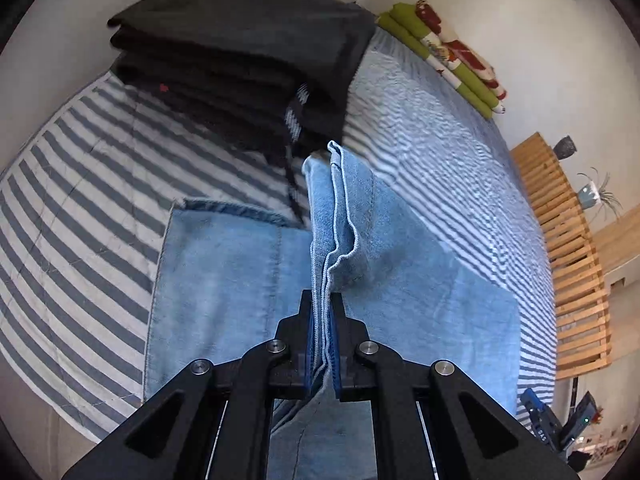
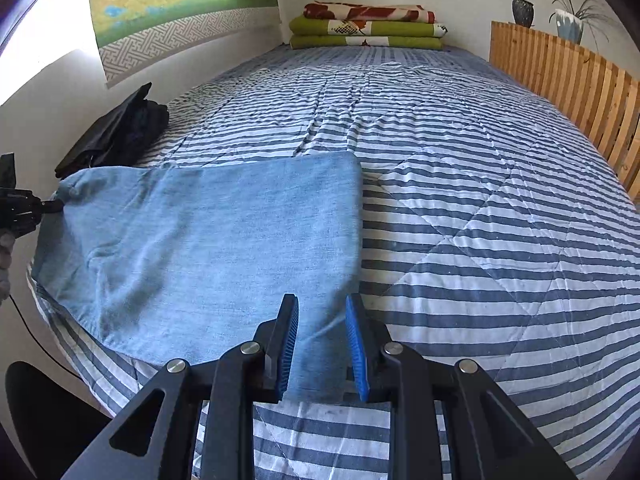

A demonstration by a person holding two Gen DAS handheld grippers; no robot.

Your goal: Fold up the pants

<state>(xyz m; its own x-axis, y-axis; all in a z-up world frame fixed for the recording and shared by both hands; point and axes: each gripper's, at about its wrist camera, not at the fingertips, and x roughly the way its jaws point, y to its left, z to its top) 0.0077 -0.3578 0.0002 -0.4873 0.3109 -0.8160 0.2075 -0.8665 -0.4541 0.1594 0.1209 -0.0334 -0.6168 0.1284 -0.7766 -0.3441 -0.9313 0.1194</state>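
Left wrist shows my left gripper (image 1: pixel 322 300) clamped on the jeans (image 1: pixel 224 280) edge near the black stack (image 1: pixel 240 60), right gripper (image 2: pixel 322 312) gaping, so I'd lay it flat slowly.

Black angular gripper frames, silver round screws, ribbed blue pads lining the fingers (image 2: pixel 289 344)

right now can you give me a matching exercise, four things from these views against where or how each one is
Things:
1. left claw
2. right claw
3. dark folded pile
4. green and red blankets

States or places:
A. stacked at the far end of the bed, by the wall
B. open, over the edge of the blue pants
C. shut on a bunched fold of the pants
D. on the bed's left side, just beyond the pants

Pairs: 1-C, 2-B, 3-D, 4-A
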